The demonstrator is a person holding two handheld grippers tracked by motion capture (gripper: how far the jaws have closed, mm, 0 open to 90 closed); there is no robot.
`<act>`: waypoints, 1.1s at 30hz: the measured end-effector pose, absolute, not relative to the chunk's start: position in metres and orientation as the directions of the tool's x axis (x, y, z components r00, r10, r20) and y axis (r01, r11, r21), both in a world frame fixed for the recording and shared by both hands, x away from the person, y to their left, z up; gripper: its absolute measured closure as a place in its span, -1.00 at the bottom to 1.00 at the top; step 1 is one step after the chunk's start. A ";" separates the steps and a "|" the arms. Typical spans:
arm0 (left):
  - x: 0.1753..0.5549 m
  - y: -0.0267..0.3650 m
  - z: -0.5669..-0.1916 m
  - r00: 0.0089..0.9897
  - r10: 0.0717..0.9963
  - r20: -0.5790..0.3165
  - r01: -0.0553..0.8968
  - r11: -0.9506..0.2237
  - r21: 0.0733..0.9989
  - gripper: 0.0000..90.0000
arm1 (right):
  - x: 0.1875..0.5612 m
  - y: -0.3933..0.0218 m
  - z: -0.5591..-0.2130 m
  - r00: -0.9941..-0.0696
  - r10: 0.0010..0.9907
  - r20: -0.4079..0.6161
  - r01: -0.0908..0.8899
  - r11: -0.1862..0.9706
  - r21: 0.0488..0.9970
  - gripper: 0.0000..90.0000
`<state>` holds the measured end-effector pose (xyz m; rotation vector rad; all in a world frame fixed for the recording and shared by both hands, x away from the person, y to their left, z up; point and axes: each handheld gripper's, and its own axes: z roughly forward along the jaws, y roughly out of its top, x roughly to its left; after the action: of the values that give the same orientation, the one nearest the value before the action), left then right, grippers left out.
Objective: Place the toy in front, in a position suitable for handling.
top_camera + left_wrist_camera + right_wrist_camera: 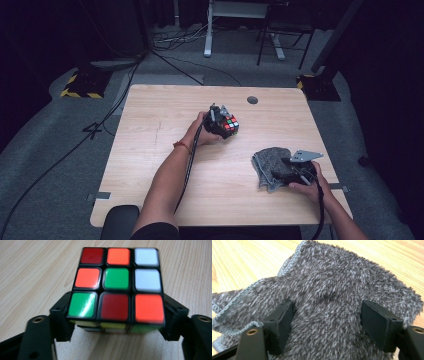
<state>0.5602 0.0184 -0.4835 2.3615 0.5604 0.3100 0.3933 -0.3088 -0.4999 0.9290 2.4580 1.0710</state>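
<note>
Right gripper (289, 167) sits near the bench's (165, 150) front right edge, jaws spread apart over the grey cloth (272, 160), not pinching it. Left gripper (222, 122) is clamped on the cube (230, 126) mid-bench, toward the back. Loads of bare wood on the left half.

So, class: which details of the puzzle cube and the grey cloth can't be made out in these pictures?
- Puzzle cube: its far and under faces are hidden behind its own body in the left gripper view.
- Puzzle cube stickers, high view: too small to count.
- Grey cloth: near edge cut off at the frame bottom, right gripper view.
</note>
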 end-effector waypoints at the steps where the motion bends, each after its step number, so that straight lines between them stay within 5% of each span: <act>1: 0.559 0.020 -0.483 0.882 0.467 0.060 0.310 -0.674 0.671 -0.34 | 0.393 -0.309 -0.500 -0.745 0.667 -0.018 0.441 0.512 0.737 -0.39; 14: 0.514 0.047 -0.481 0.930 0.367 0.018 0.265 -0.704 0.659 -0.29 | 0.393 -0.309 -0.500 -0.746 0.665 -0.019 0.439 0.513 0.738 -0.39; 33: 0.382 0.099 -0.486 0.969 0.246 0.018 0.174 -0.733 0.658 -0.27 | 0.394 -0.306 -0.496 -0.772 0.635 -0.038 0.423 0.557 0.715 -0.31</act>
<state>0.3815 0.0992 -0.4856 2.4099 0.2933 0.1351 0.3940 -0.3064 -0.4960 0.8748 2.5029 1.0339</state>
